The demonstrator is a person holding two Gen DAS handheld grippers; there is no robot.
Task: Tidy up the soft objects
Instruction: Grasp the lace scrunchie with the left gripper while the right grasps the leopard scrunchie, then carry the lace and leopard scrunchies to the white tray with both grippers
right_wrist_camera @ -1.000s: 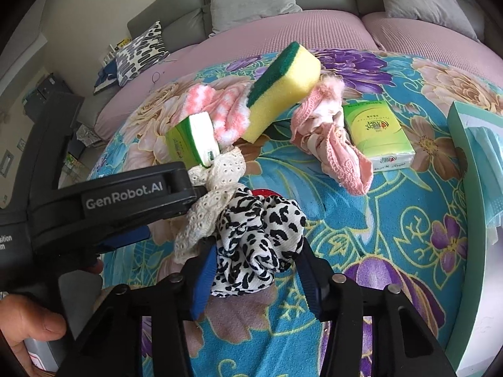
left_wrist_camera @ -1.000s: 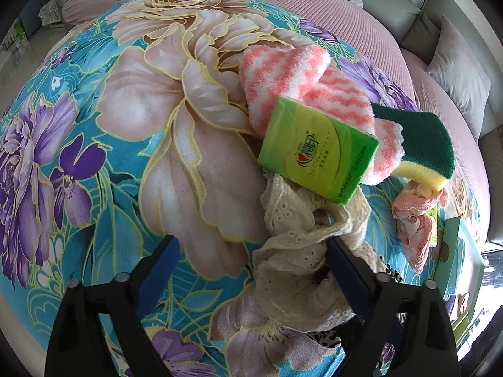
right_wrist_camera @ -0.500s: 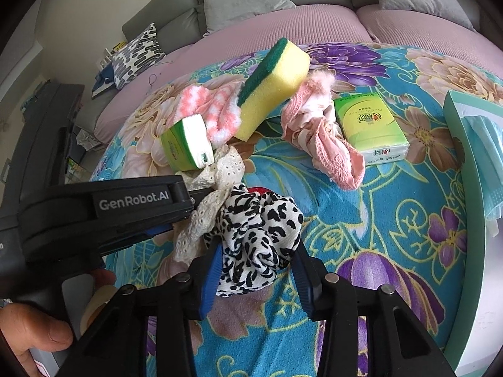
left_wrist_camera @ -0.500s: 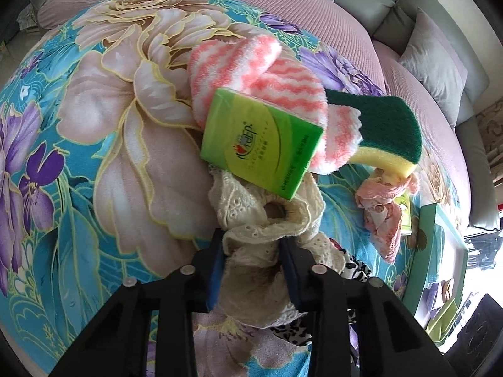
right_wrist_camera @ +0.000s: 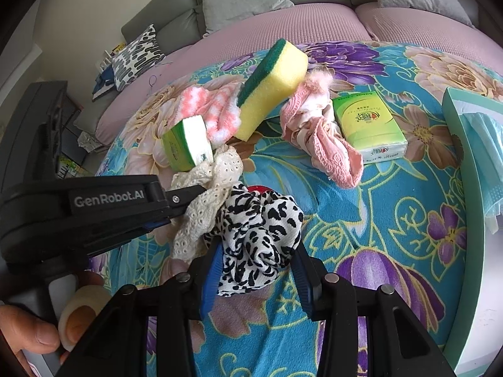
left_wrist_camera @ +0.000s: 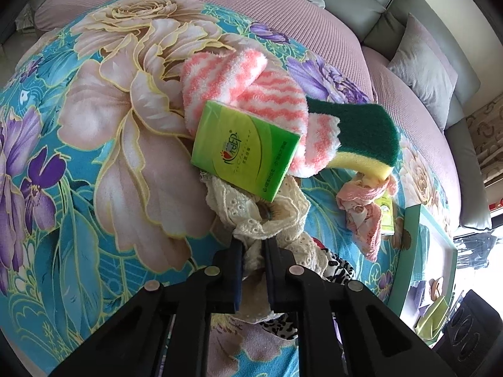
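A floral cloth (left_wrist_camera: pixel 94 163) in teal, pink and purple is spread over the pink-covered sofa seat (right_wrist_camera: pixel 283 25), and every soft thing is laid on it. A teal tray (right_wrist_camera: pixel 465 194) is seen at the cloth's right edge. Toward the cloth's far side, a yellow sponge with a green scouring face (right_wrist_camera: pixel 273 84) is propped tilted on a pink-and-white striped fuzzy cloth (left_wrist_camera: pixel 248 94) and on a pink lace scrunchie (right_wrist_camera: pixel 320 135). A green tissue pack (right_wrist_camera: pixel 367 128) is laid flat just beside that pink scrunchie, toward the tray. A second green tissue pack (left_wrist_camera: pixel 245 154) is leaned against the striped cloth and rests on the upper loop of the cream eyelet scrunchie (left_wrist_camera: pixel 270 216). That cream scrunchie is found near the middle of the cloth, touching the black-and-white leopard scrunchie (right_wrist_camera: pixel 257 235) on its near side. The left gripper (left_wrist_camera: pixel 253 251) has just been closing, and its jaws are now pinched tight on a fold of the cream scrunchie, almost together with only the fabric between them. The right gripper (right_wrist_camera: pixel 256 267) is held partly open around the leopard scrunchie, whose bunched fabric fills the gap and is pressed by both blue pads (right_wrist_camera: pixel 210 276). A person's hand (right_wrist_camera: pixel 28 333) is seen on the left gripper's handle.
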